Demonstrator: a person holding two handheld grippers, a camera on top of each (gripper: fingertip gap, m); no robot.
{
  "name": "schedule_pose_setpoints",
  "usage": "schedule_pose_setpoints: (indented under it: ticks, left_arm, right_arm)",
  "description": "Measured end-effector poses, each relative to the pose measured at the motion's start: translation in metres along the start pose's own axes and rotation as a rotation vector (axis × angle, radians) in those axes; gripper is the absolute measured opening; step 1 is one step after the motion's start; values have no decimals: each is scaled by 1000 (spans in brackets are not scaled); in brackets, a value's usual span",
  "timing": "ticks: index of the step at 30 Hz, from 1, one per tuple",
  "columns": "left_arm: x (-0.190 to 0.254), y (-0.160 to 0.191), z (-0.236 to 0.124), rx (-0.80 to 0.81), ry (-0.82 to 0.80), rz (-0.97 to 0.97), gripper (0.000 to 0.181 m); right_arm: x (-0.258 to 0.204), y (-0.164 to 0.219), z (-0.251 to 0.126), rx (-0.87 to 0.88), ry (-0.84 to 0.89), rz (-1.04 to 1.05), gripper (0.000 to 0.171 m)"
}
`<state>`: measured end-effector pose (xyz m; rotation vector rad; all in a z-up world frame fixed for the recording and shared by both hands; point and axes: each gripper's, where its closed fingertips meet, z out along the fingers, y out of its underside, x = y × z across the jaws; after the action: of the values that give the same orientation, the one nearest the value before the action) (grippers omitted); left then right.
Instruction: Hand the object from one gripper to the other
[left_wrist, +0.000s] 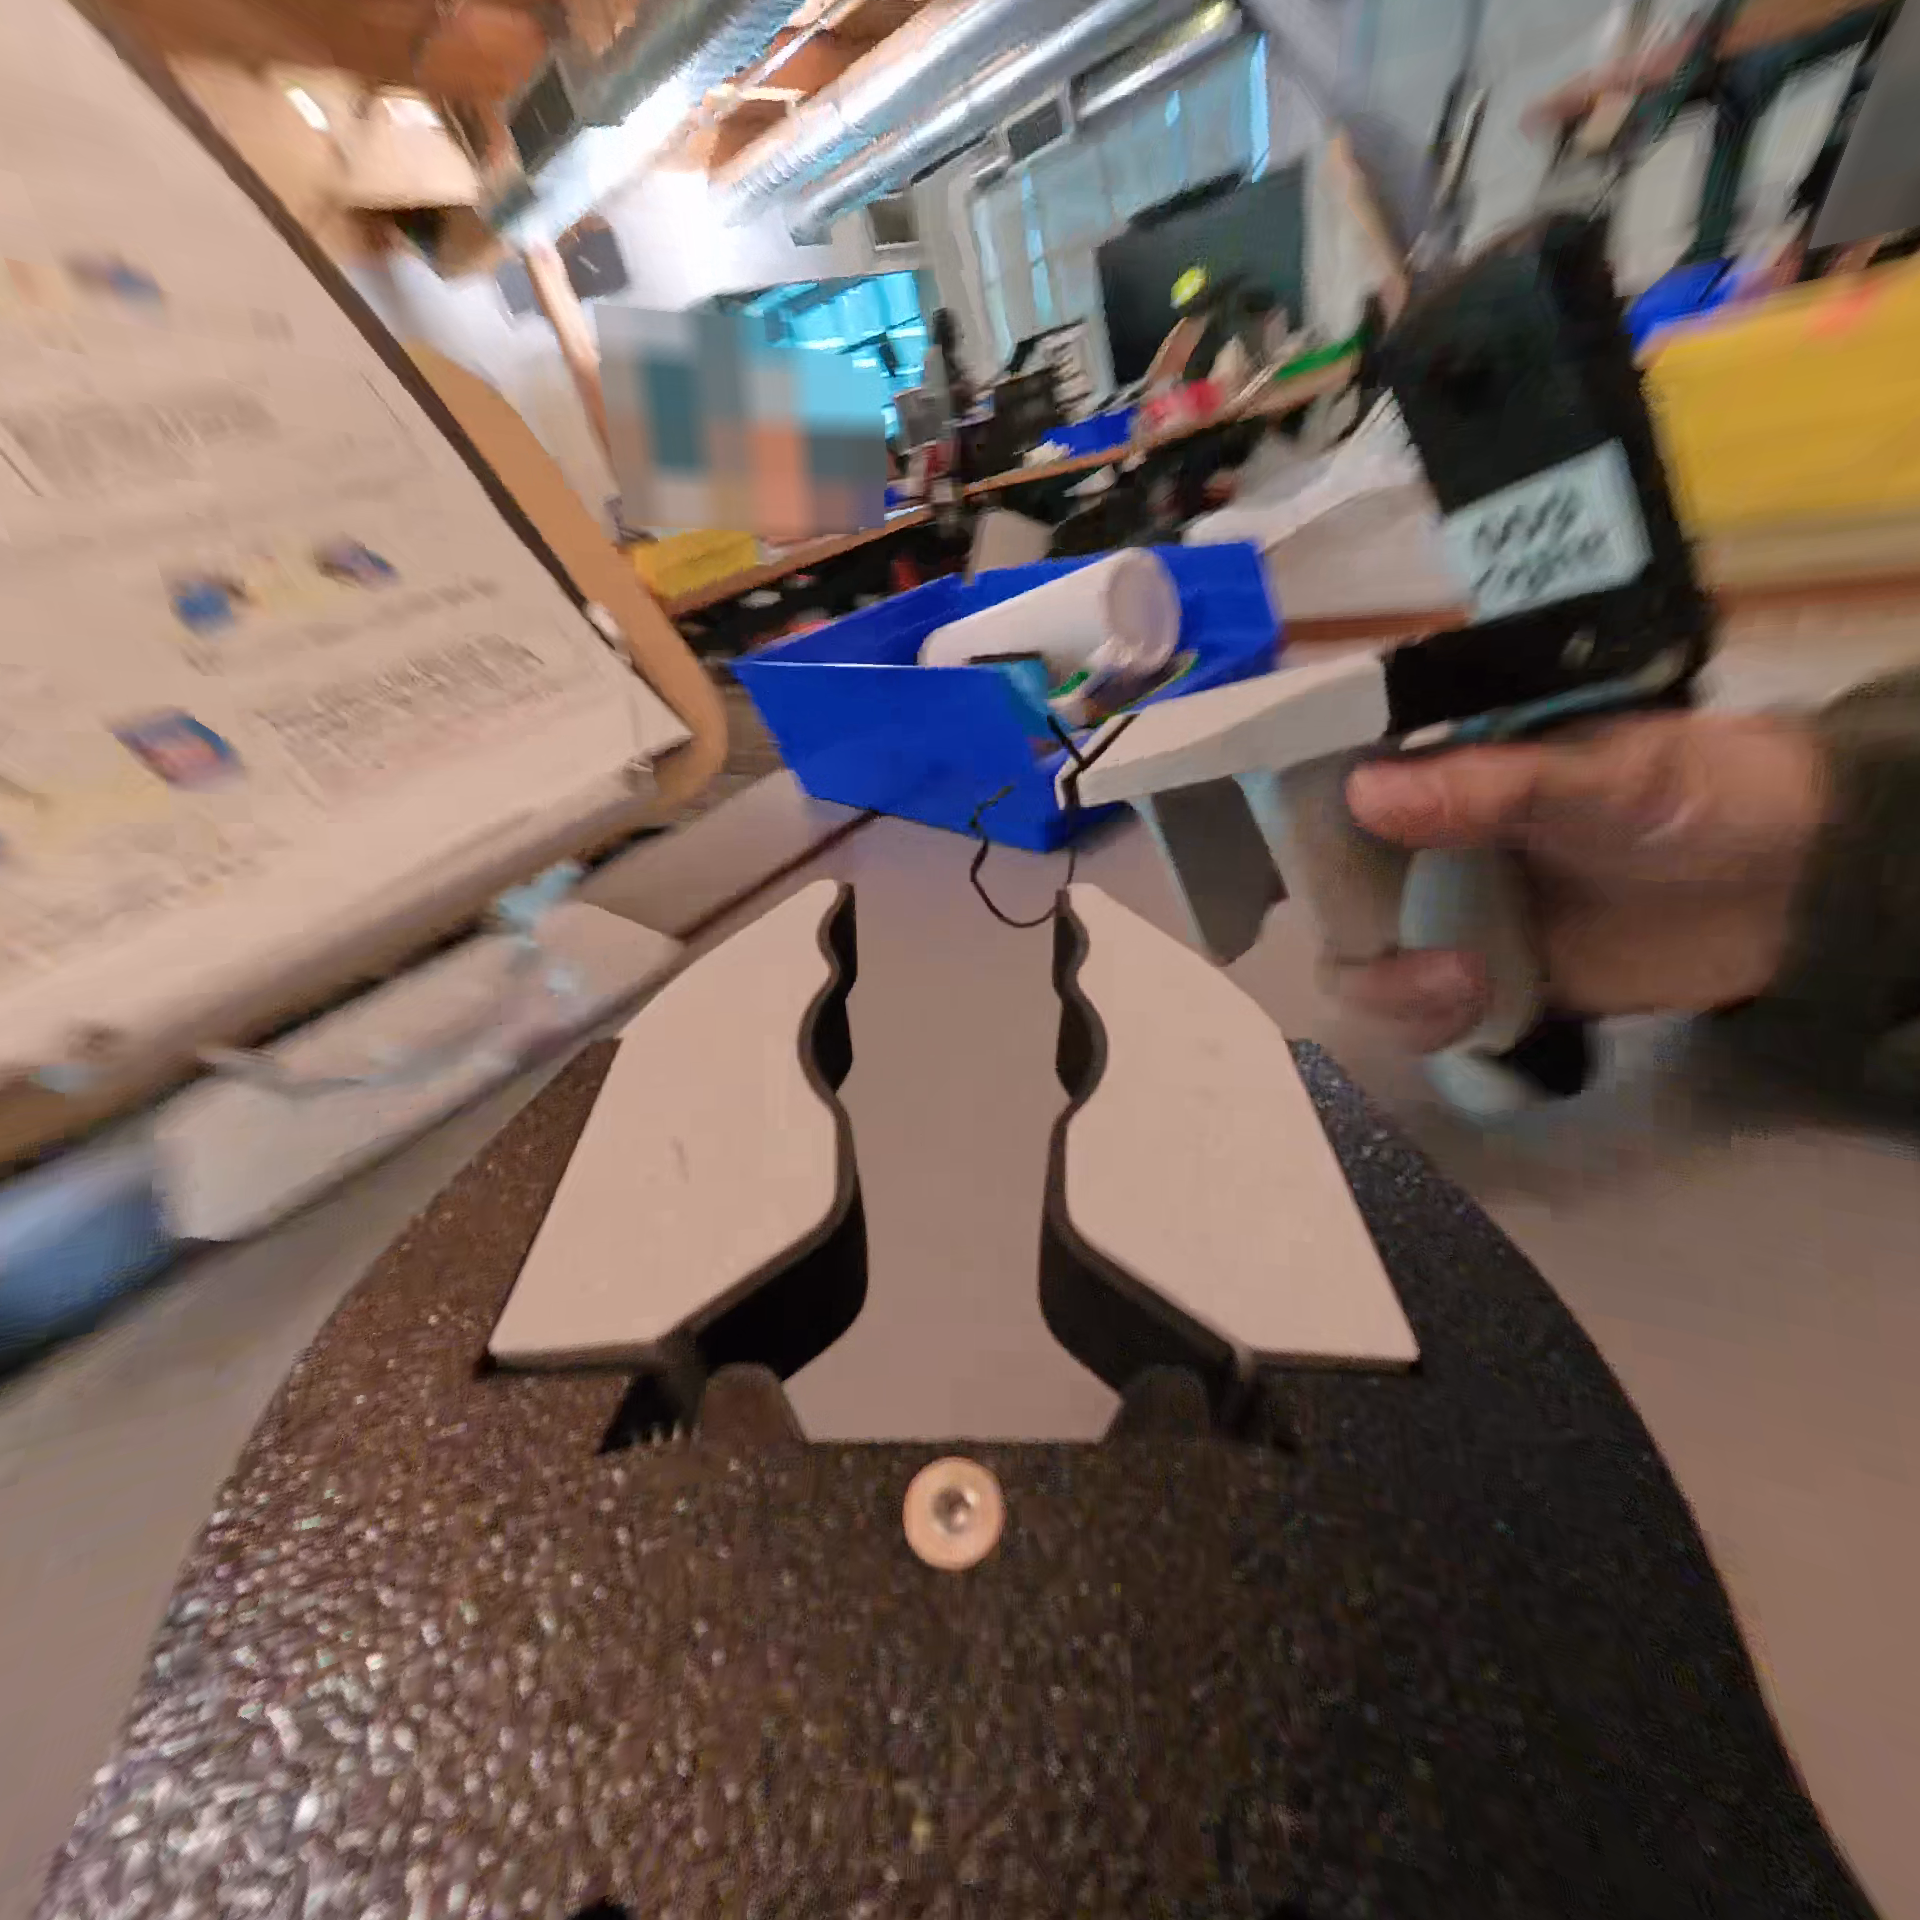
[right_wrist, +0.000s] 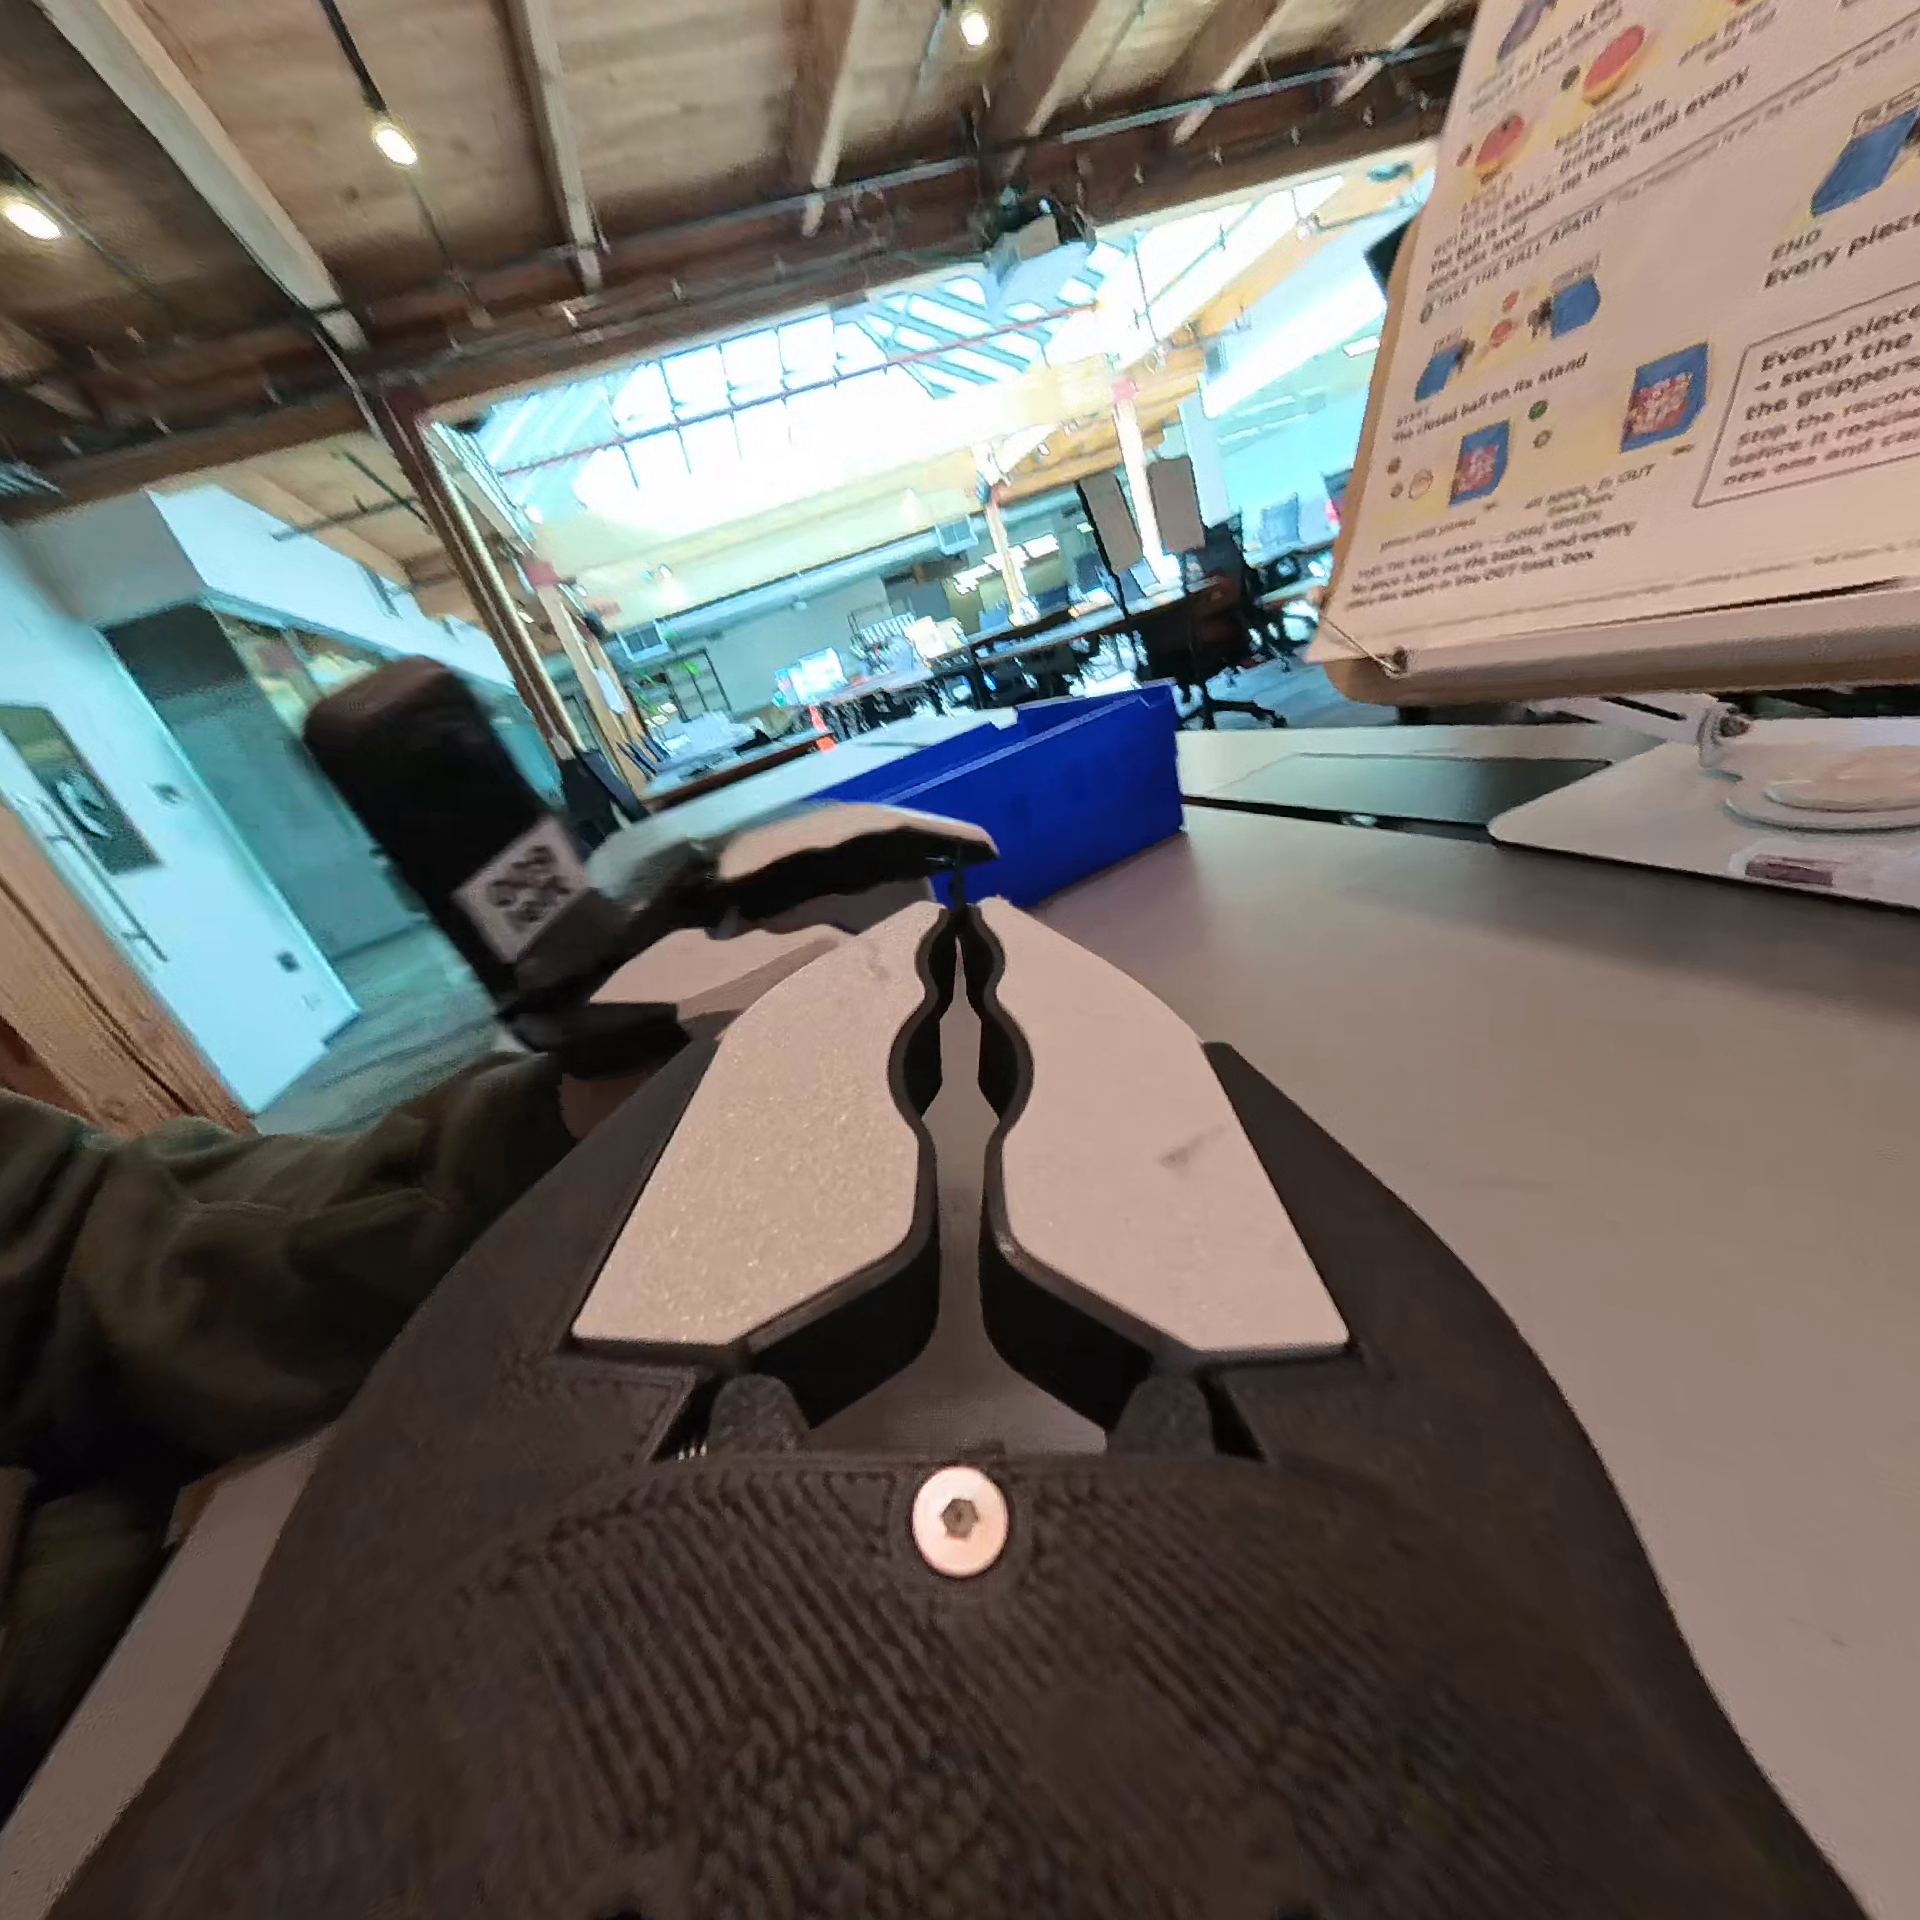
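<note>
L gripper (left_wrist: 956, 914) jaws apart, nothing between. R gripper (right_wrist: 964, 914) jaws pinched together on thin black wire (left_wrist: 1003, 873), held at fingertips; wire dangles just ahead of L gripper tips, curling twd its R finger. Blue bin (left_wrist: 914, 727) on grey worktop (right_wrist: 1455, 1091) beyond both, white cylinder (left_wrist: 1060, 613) inside.
</note>
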<state>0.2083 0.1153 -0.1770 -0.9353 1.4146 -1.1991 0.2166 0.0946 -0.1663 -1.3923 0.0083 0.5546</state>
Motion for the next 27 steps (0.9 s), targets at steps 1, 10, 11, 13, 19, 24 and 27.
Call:
schedule_pose_setpoints:
  ticks: [1,10,11,13,19,24,27]
  left_arm:
    - [5,-1,-1,10,84,-132,34]
    - [37,-10,-9,48,473,-582,14]
    - [38,-10,-9,49,486,-584,10]
    - [40,-10,-10,45,498,-589,6]
    - [39,-12,-12,56,510,-606,4]
    - [39,-9,-12,39,490,-554,1]
    - [33,-4,-10,7,427,-460,1]
  right_arm:
    - [-3,-4,-1,25,-29,16,1]
    - [-32,-8,1,58,-211,14,1]
    - [-34,-6,2,51,-216,0,1]
    - [-35,-3,3,35,-208,-20,1]
    - [-33,-2,3,28,-202,-32,1]
    - [-28,1,3,9,-166,-44,4]
    - [-19,7,4,-57,-94,-118,30]
